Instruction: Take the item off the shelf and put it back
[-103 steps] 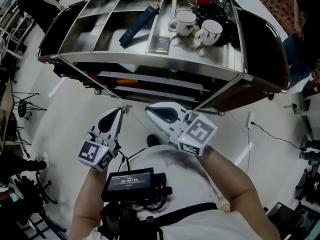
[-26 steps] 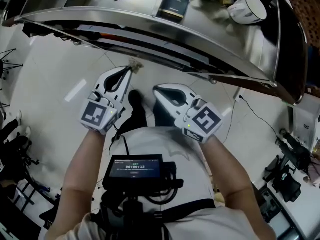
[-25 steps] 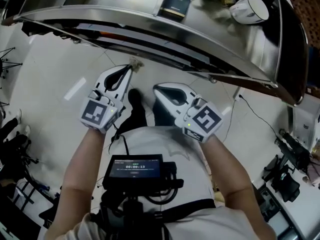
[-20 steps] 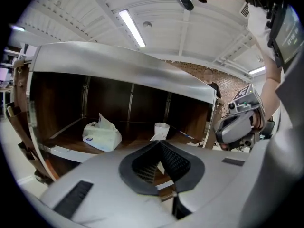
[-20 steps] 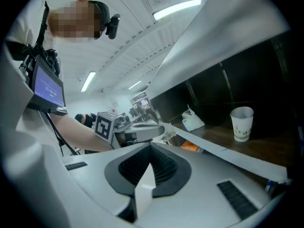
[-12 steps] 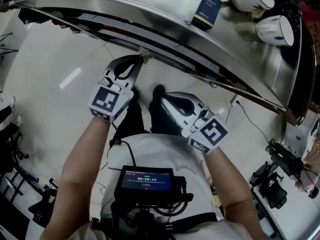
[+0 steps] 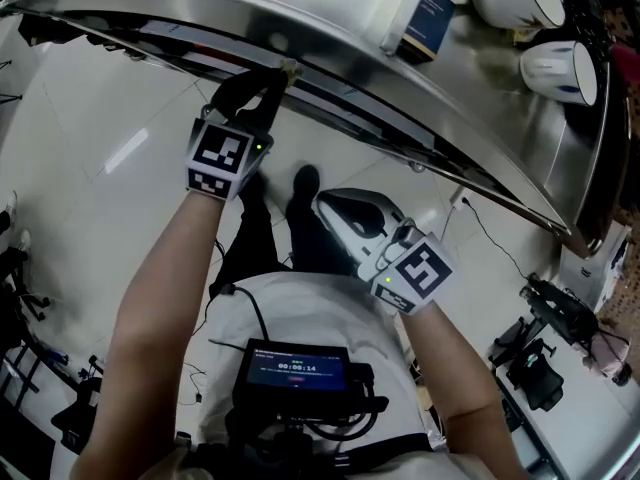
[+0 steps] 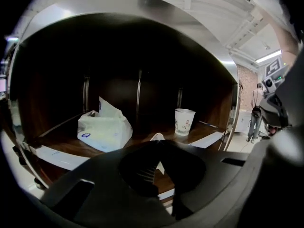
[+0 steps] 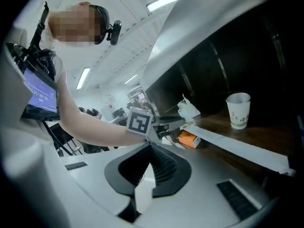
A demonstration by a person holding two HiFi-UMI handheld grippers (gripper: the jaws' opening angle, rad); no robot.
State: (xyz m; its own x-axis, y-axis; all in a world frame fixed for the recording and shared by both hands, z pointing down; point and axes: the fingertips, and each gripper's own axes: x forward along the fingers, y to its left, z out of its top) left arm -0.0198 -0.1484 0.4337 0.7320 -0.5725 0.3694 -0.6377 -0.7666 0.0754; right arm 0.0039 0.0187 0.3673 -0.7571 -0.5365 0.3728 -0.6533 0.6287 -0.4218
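My left gripper [image 7: 283, 72] has pushed forward under the steel top [image 7: 330, 28], jaws together. A white bag [image 8: 104, 127] and paper cup [image 8: 184, 121] sit on the shelf [image 8: 142, 136] ahead. My right gripper [image 7: 322, 204] is closed too. If I go in with the jaws closed, I may topple the cup.

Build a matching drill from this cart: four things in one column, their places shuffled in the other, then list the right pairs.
Things
1. white bag
2. paper cup
3. dark box
4. two white mugs

Places
a. upright on the wooden shelf, right of the bag
b. at the right end of the steel top
c. slumped at the left of the wooden shelf
d. on the steel top, left of the mugs

Pairs: 1-c, 2-a, 3-d, 4-b
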